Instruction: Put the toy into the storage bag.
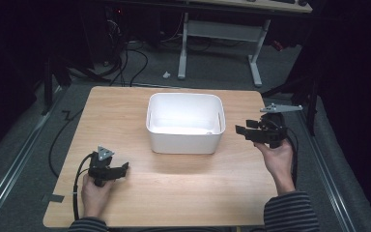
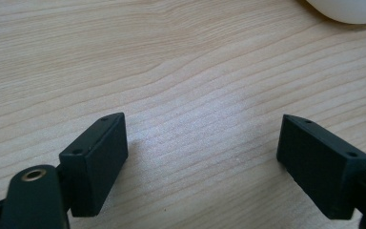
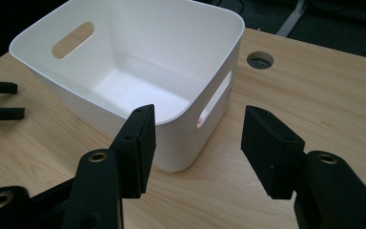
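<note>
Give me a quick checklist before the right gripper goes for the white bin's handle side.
1. Right gripper jaws open, nothing between them: ok.
2. White bin upright on the table: ok.
3. Handle slot on the near wall faces the right gripper, unobstructed: ok.
4. Bin interior empty: looks ok; a small pinkish mark shows by the slot, cannot tell what it is.
5. Left gripper apart from the bin, jaws open over bare wood: ok.
6. Cables off the path to the bin: ok.

Dark lab: floor cables [image 1: 125, 60], desk frame [image 1: 222, 34].
</note>
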`<state>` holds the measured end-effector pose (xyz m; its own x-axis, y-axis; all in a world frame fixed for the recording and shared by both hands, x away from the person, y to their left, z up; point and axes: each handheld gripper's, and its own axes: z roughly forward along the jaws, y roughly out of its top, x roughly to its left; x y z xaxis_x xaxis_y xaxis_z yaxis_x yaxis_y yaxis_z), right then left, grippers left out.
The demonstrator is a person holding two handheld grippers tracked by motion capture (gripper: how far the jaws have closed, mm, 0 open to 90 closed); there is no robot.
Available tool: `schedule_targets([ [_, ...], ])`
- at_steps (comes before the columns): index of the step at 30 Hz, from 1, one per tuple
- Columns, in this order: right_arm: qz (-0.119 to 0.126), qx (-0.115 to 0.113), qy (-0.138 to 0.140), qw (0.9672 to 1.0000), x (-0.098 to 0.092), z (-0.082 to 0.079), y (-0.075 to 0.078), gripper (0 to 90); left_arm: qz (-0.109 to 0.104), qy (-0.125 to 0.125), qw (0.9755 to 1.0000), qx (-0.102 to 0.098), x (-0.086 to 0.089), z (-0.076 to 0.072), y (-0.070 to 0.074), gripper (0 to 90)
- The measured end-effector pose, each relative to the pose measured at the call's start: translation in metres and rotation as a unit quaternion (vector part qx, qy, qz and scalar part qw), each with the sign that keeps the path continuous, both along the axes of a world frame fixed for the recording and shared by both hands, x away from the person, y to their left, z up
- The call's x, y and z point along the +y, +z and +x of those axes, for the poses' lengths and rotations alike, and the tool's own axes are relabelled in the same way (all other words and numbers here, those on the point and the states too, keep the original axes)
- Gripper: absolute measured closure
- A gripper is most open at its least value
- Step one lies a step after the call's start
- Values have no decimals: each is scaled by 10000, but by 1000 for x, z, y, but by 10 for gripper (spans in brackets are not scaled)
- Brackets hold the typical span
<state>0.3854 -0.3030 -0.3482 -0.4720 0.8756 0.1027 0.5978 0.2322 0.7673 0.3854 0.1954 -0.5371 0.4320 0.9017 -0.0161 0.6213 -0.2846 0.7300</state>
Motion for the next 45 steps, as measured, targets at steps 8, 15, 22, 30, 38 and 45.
schedule_targets([
  [8,-307,-57,-177,9994,-11,-16,-3,460,2,-9,10000,-1,0,0,0,179],
  [15,-207,-157,-110,9996,-15,-29,-5,462,-1,-6,10000,-1,0,0,0,180],
  [22,-272,-55,-214,9994,-20,-38,-22,456,-1,-6,10000,-2,0,0,0,180],
  [30,-223,-88,-234,9994,-24,-51,-36,455,-2,-5,10000,-2,0,0,0,180],
  [38,-41,27,-313,9995,-29,-56,-60,453,0,-6,10000,-2,0,0,0,180],
  [45,-23,93,-319,9994,-27,-56,-78,453,0,-7,10000,-1,0,0,0,180],
])
